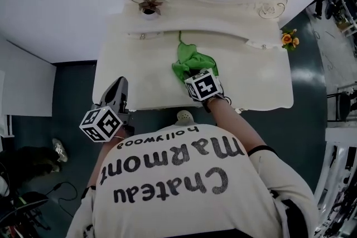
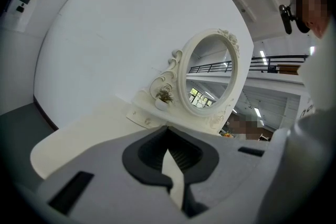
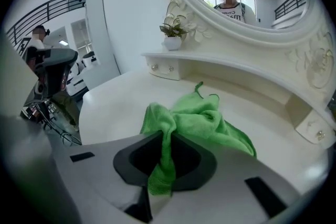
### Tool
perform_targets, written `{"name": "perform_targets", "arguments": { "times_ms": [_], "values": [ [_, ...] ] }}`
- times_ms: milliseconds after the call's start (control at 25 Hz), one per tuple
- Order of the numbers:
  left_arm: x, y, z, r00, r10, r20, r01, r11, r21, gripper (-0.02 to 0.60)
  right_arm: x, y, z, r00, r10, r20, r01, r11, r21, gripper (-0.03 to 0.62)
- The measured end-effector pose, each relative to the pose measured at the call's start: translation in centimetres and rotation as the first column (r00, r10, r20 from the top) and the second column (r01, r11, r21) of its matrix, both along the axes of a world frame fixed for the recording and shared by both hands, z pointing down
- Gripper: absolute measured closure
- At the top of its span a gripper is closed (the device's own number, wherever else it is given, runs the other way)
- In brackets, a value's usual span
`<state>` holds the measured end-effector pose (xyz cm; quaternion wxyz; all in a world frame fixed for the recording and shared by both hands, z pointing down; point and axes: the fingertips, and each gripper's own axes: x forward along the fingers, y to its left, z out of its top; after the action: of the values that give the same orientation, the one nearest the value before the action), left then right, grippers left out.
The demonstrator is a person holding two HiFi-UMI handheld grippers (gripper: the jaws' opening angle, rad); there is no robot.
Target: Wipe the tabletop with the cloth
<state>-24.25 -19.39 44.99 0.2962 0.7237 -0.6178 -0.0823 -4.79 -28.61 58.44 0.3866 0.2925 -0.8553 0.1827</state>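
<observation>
Cloth (image 3: 205,123) lies bunched on tabletop (image 3: 115,107), one fold pinched between right tongs (image 3: 167,144).

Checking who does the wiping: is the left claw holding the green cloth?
No, the green cloth is pinched in the right claw, while the left claw holds nothing.

cloth (image 3: 199,120) bright green | tabletop (image 1: 251,72) cream-white | marker cubes (image 1: 201,85) black-and-white squares | flowers (image 1: 289,39) orange | floor (image 1: 72,83) dark teal
</observation>
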Motion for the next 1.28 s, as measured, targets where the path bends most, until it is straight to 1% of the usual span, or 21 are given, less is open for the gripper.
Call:
{"name": "perform_targets", "arguments": {
  "times_ms": [440,800,1040,1280],
  "values": [
    [2.3,-1.7,0.0,0.998,0.062,-0.001,-0.062,0.998,-0.003,0.574,3.5,-0.5,0.2,0.999,0.037,-0.013,-0.038,0.999,-0.007,0.53],
    [4.4,-2.7,0.3,0.993,0.115,-0.009,-0.115,0.993,-0.012,0.575,6.7,-0.6,0.3,0.992,0.126,0.007,-0.126,0.992,-0.028,0.53],
    [5.1,-3.6,0.1,0.991,0.134,-0.003,-0.134,0.991,-0.003,0.575,8.6,-1.3,0.3,0.987,0.163,0.007,-0.163,0.986,-0.026,0.53],
    [6.1,-4.0,0.0,0.989,0.146,-0.01,-0.146,0.989,0.0,0.575,10.8,-1.5,0.3,0.975,0.222,0.012,-0.221,0.974,-0.041,0.53]
  ]
}}
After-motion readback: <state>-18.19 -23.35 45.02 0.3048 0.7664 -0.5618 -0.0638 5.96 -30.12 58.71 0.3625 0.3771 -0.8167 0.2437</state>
